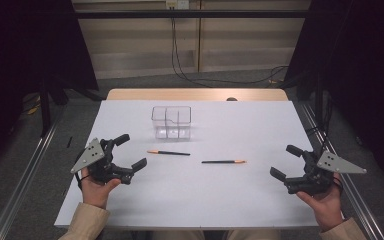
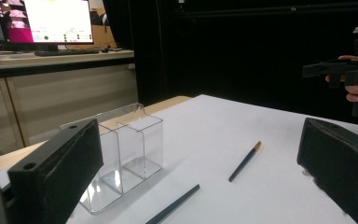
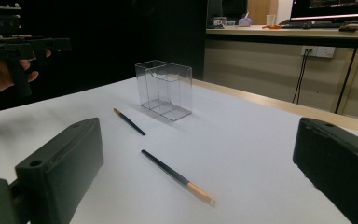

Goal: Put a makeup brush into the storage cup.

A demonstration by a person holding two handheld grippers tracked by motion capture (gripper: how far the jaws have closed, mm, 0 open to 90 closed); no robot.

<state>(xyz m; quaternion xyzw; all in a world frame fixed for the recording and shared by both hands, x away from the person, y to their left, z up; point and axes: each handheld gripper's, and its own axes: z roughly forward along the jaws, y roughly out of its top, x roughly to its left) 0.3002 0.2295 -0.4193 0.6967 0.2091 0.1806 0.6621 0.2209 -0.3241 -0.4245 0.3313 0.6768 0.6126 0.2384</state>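
On the white table (image 1: 195, 195), a clear plastic box (image 1: 172, 121) with inner dividers, standing upright near the far middle. In front of it, two dark pencils lying flat, well apart from each other: left pencil (image 1: 169, 152) with orange tip pointing left, right pencil (image 1: 224, 161) with orange tip pointing right. Left gripper (image 1: 130, 152) held at the table's left side, jaws spread wide, gripping nothing. Right gripper (image 1: 286, 161) at the right side, likewise spread and empty. No readable writing or brand anywhere; monitor (image 2: 44, 21) text too blurred.
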